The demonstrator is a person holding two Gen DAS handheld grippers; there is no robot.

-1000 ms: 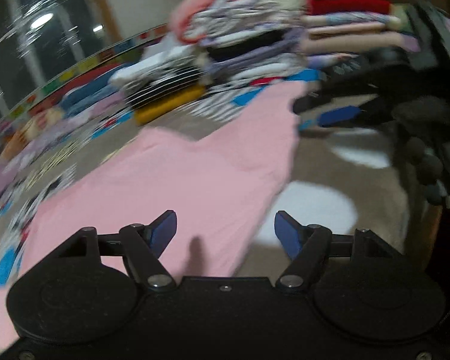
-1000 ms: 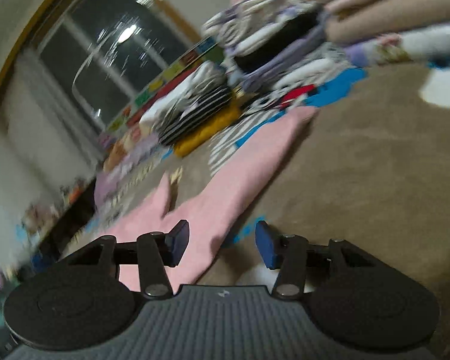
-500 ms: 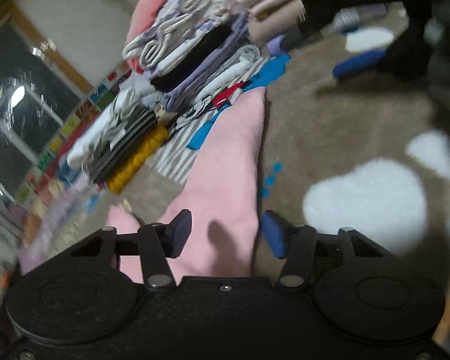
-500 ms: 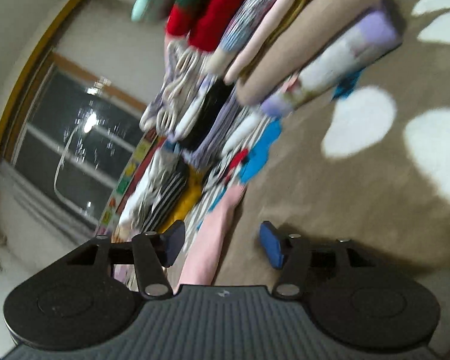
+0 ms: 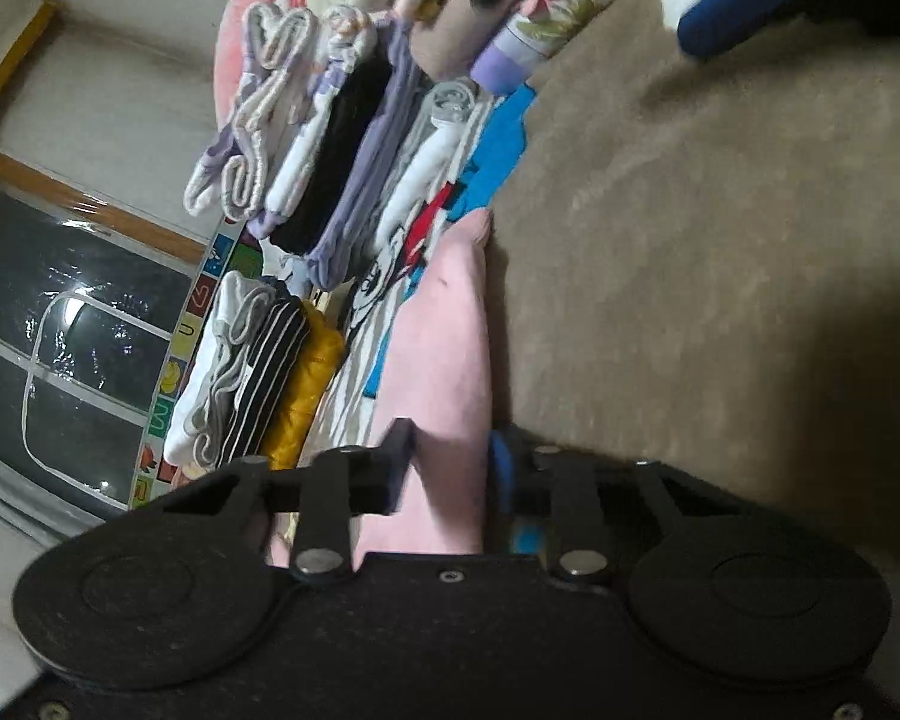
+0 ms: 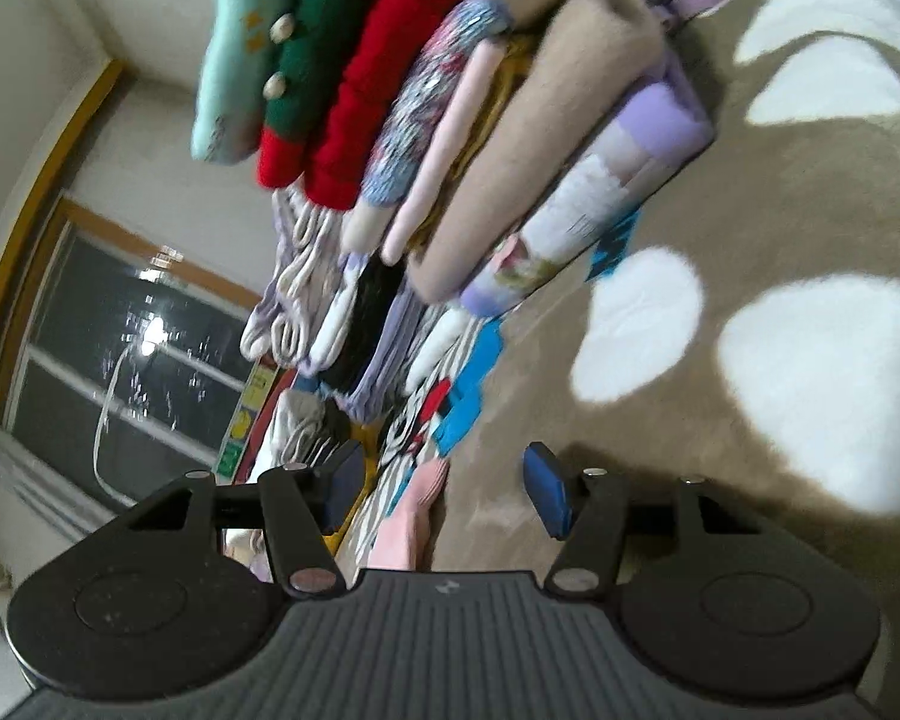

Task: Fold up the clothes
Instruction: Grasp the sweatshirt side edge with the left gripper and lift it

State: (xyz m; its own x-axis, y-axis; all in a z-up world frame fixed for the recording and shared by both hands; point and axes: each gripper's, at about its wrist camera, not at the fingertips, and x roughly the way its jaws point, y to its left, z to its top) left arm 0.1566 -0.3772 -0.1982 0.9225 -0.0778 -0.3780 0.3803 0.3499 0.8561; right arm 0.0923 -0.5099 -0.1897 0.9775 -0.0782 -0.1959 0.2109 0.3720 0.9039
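- My left tool (image 5: 450,474) has just been closing on the pink garment (image 5: 444,348), and its fingers now pinch the cloth at the lower middle of the left wrist view. The grip looks to sit near the garment's right edge, so I judge it could slip out once I lift or drag.
- Pink cloth bulges between the fingers, so I may have caught more than one layer, which would spoil the fold line.
- My right tool (image 6: 444,486) stands spread, with nothing held. A narrow tip of the pink garment (image 6: 414,510) lies between its fingers at the bottom centre of the right wrist view, apparently untouched.
- If I move the left side while the right has no hold, the garment could be pulled askew and drag across the brown blanket (image 5: 690,240).
- The stacks of folded clothes (image 5: 330,168) lie just beside the garment in the upper left of the left wrist view. A careless sweep of the cloth or my tool could topple them.
- Both views are steeply tilted and partly blurred, so I could easily misjudge the garment's edge.
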